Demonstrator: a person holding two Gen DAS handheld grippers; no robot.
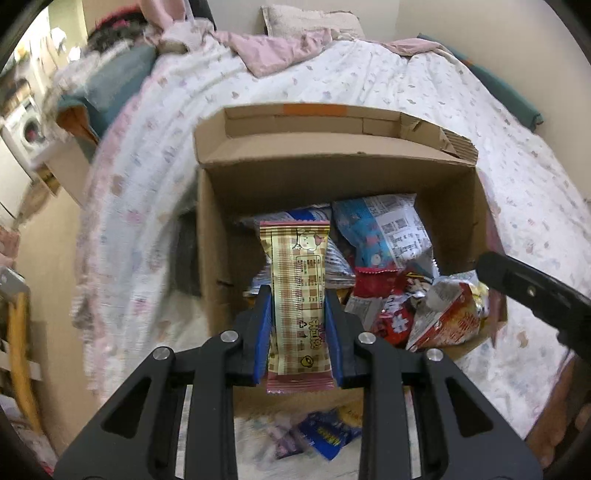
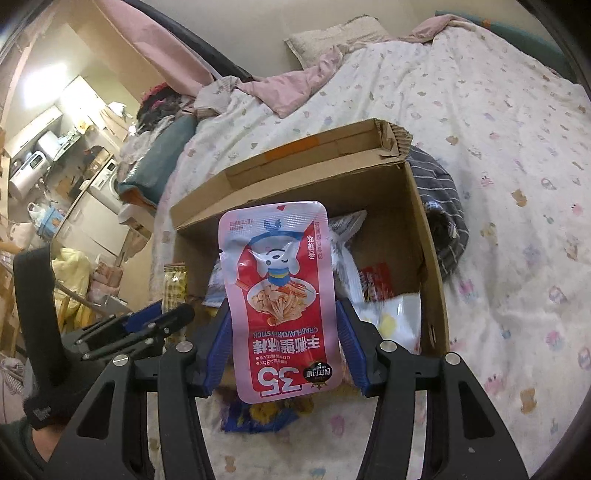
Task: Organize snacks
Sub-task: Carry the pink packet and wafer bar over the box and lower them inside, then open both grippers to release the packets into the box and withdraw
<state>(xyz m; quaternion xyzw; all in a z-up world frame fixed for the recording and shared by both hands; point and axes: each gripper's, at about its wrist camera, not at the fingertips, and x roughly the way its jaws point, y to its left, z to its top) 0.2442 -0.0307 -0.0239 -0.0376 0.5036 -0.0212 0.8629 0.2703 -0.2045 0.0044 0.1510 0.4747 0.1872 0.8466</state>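
Left gripper (image 1: 297, 321) and right gripper (image 2: 285, 350) both point steeply downward, each clamped on a packet.

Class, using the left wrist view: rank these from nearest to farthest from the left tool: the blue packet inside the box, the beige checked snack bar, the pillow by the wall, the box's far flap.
1. Beige checked snack bar: clamped in the left tool.
2. Blue packet: inside the box, right of centre.
3. Box's far flap: standing behind the snacks.
4. Pillow: at the head of the bed, against the wall.

One cardboard box (image 1: 458, 206), two claws (image 1: 297, 306)
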